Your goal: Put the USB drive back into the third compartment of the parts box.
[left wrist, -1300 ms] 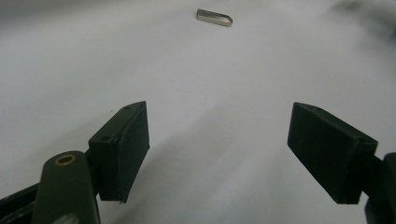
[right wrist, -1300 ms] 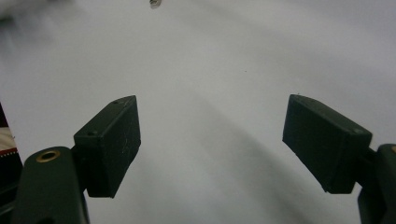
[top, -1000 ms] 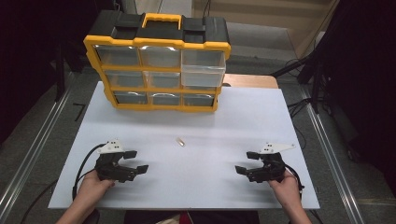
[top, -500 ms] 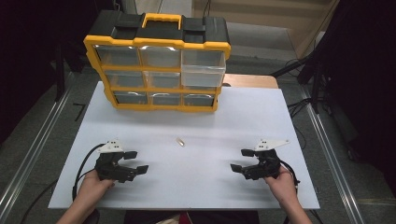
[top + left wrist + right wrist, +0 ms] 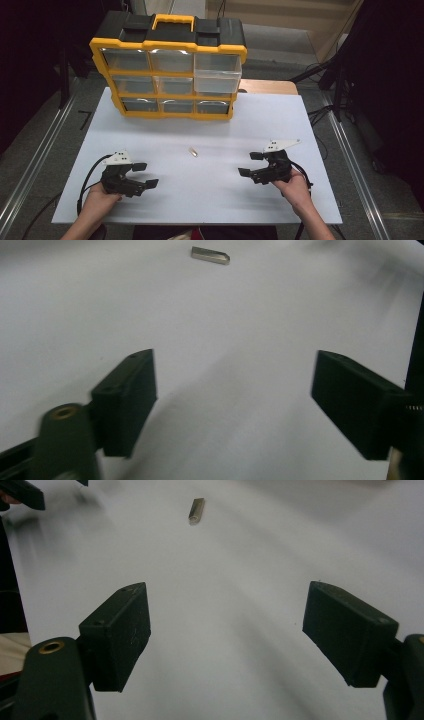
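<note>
pin (image 5: pixel 193 152): a small metal piece, lying flat on the bare white table (image 5: pixel 210 200), in the middle strip between the two grippers and a little farther from the person than either.
pin, long axis: in the high view it is seen running diagonally, its far end turned toward the left; one end looks cut at a slant in the left gripper view (image 5: pixel 210 255).
pin to organizer: well apart from the yellow organizer (image 5: pixel 170 70), which stands at the far edge with its clear drawers facing the person.
pin to right gripper (image 5: pixel 254 164): ahead and to the left of the jaws; in the right gripper view the pin (image 5: pixel 196 509) is seen up-field, left of the line between the jaws.
pin to left gripper (image 5: pixel 145 175): ahead and to the right; seen near the top edge of the left gripper view.
nearer hand: too close to call; the two gaps are judged about alike.
right gripper (image 5: pixel 225 635) state: jaws spread wide, nothing held.
left gripper (image 5: pixel 232 405) state: jaws spread wide, nothing held.
coming move: judged to be a forward, inward reach, with the jaws turned across the pin's short side.
</note>
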A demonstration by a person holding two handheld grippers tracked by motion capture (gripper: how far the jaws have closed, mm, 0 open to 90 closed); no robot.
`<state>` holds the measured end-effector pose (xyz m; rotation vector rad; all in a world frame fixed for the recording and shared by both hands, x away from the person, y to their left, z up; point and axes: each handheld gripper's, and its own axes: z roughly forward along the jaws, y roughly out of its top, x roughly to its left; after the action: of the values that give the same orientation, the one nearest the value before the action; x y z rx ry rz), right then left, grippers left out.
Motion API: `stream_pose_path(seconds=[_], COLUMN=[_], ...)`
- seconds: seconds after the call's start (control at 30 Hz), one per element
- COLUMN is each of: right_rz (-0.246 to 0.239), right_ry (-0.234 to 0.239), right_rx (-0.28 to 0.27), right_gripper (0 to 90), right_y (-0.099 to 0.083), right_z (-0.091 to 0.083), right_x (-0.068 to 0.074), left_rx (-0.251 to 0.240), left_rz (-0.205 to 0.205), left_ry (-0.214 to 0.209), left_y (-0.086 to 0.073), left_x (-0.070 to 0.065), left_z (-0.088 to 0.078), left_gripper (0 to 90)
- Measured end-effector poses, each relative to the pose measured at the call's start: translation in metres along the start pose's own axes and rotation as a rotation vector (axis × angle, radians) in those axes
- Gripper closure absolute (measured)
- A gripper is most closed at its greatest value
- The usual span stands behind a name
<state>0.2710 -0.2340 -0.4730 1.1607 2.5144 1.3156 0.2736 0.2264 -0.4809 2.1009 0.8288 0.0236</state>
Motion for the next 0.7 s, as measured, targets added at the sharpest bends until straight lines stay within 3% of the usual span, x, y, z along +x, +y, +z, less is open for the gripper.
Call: stream_pose_path(seconds=[0.1, 0.17, 0.23, 0.53, 0.7], right_rz=[0.001, 0.007, 0.005, 0.005, 0.005], right_ry=[-0.005, -0.011, -0.013, -0.015, -0.012], right_rx=[0.004, 0.008, 0.009, -0.015, -0.008], right_gripper=[17.4, 17.4, 17.4, 17.4, 17.5], right_y=[0.004, 0.006, 0.008, 0.018, 0.025], right_z=[0.002, 0.004, 0.005, 0.006, 0.012], right_x=[-0.001, -0.001, -0.001, 0.001, 0.000], left_rx=[-0.014, -0.013, -0.017, -0.052, -0.044], left_rz=[-0.006, -0.006, -0.013, -0.023, -0.020], left_ry=[0.010, 0.016, 0.018, 0.000, 0.004], left_y=[0.000, 0.000, 0.001, 0.002, 0.001], left_x=[0.000, 0.000, 0.000, 0.001, 0.001], left_z=[-0.001, -0.001, -0.001, -0.004, -0.004], left_gripper=[13.3, 4.2, 1.5, 1.5, 1.6])
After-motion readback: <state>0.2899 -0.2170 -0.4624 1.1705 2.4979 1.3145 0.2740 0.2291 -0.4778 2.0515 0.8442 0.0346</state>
